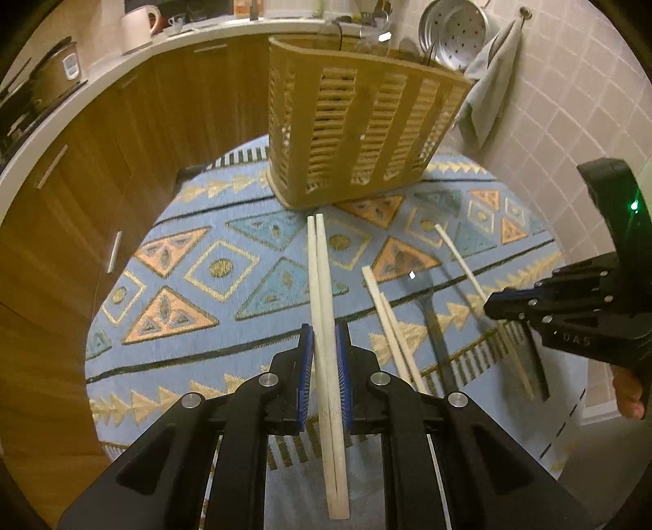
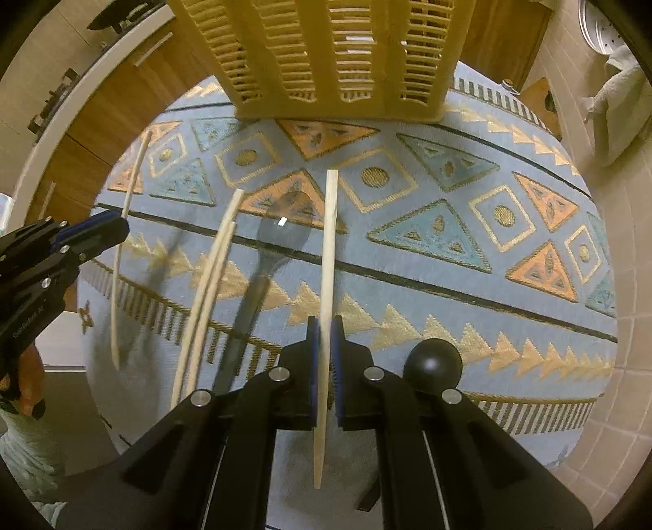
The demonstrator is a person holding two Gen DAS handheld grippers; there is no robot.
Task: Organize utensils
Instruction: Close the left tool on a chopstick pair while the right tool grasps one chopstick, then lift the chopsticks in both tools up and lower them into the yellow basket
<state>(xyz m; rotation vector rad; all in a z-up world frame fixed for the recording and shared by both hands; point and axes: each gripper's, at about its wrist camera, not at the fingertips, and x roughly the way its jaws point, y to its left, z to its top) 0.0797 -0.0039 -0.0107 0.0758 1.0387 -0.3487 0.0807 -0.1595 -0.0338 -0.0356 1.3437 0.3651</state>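
A slatted bamboo utensil holder (image 1: 358, 130) stands at the far side of the round table; it also shows in the right wrist view (image 2: 326, 53). My left gripper (image 1: 324, 338) is shut on a pair of pale chopsticks (image 1: 320, 277) pointing at the holder. My right gripper (image 2: 324, 330) is shut on a single chopstick (image 2: 329, 244); it also shows in the left wrist view (image 1: 501, 303). On the cloth lie another chopstick pair (image 2: 212, 285) and a dark spoon (image 2: 277, 232). The left gripper (image 2: 102, 232) shows at the left of the right wrist view.
The table has a blue patterned cloth (image 1: 195, 285). Wooden cabinets (image 1: 81, 195) with a white counter curve along the left. A tiled wall (image 1: 570, 114) with a hanging grey towel (image 1: 489, 81) and colander (image 1: 452, 32) is at the right. A black ball (image 2: 432, 361) sits by my right gripper.
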